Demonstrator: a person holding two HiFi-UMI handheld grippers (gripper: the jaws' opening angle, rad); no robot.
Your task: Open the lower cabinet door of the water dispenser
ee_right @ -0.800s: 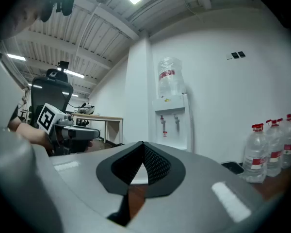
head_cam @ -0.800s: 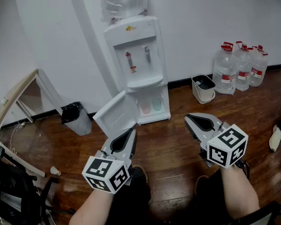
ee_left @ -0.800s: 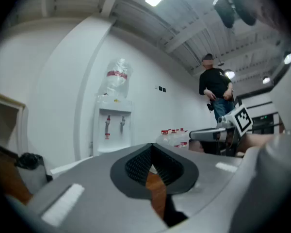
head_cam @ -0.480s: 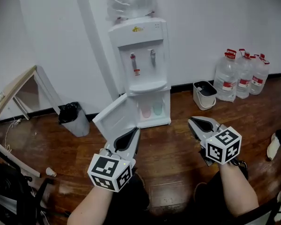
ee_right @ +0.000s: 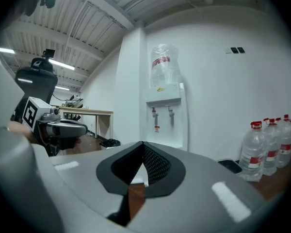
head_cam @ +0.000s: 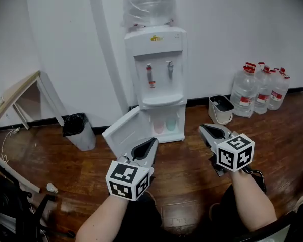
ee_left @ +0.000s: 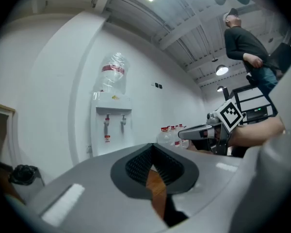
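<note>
Dispenser: white water dispenser [head_cam: 159,79] stood vs. the white wall, w/ an upturned bottle [head_cam: 147,4] on top & two taps above a drip shelf.
Lower door: lower cabinet door [head_cam: 126,133] was already swung open to the view's left, its free edge out over the wood floor [head_cam: 187,180].
Cabinet: pink cup [head_cam: 158,128] & green cup [head_cam: 170,125] sat side by side inside.
L gripper: left gripper [head_cam: 151,143] was held level, aimed at the dispenser, which stood well off in the left gripper view. Jaws were clenched tip to tip, nothing b/w the pads.
R gripper: right gripper [head_cam: 204,129] was level too, beside the left one, pointing just right of the dispenser's base. Jaws were closed tip to tip, empty.
Right side: white bucket [head_cam: 219,103] sat by the wall, then three water jugs [head_cam: 262,82] w/ red caps, bunched together.
Left side: black bin [head_cam: 80,130] w/ a dark liner stood near the wall.
</note>
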